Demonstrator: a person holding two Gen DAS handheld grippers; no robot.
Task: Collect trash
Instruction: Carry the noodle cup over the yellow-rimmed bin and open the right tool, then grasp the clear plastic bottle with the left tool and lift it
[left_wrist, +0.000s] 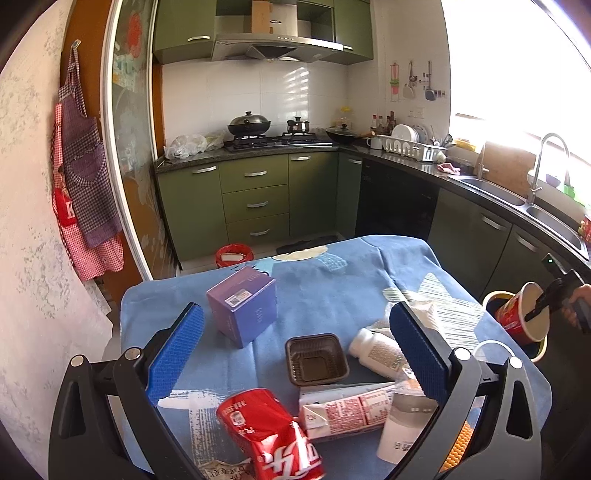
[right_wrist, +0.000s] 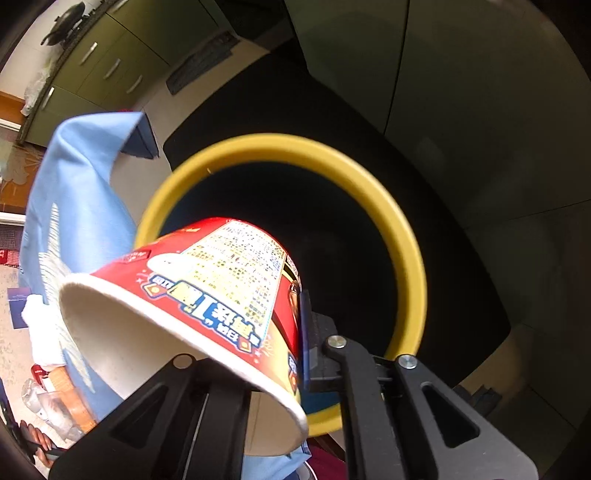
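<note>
Right gripper (right_wrist: 295, 354) fingers are clamped on the wall of a red instant-noodle cup (right_wrist: 207, 295), one finger inside the cup and the blue-padded one (right_wrist: 304, 332) against the outside. The cup is tipped over, open mouth facing back toward the camera, bottom end pointing down into a bin with a yellow rim (right_wrist: 388, 206) and a dark inside. So the cup hangs right over the bin's mouth, still pinched. The bin sits on a black mat (right_wrist: 472, 280) on the floor, just beside the edge of the table, where the blue cloth (right_wrist: 74, 192) hangs down.

Left gripper (left_wrist: 295, 354) has its blue-padded fingers (left_wrist: 177, 354) spread wide with nothing between them, hovering above the table and aimed down at the trash pile. In that view, between the fingers: a brown plastic tray (left_wrist: 317, 360) sits upright, a purple box (left_wrist: 242, 310) behind it to the left, a white bottle (left_wrist: 376, 349) lying on its side to the right. Closer to the camera there's a crushed red cola can (left_wrist: 269, 435) and a milk carton (left_wrist: 347, 410) lying flat, touching each other, plus a white cup (left_wrist: 402, 428) partly behind the right finger. At the far right edge you can see the noodle cup over the bin from the side.

Green kitchen cabinets (left_wrist: 255, 199) behind it all.
</note>
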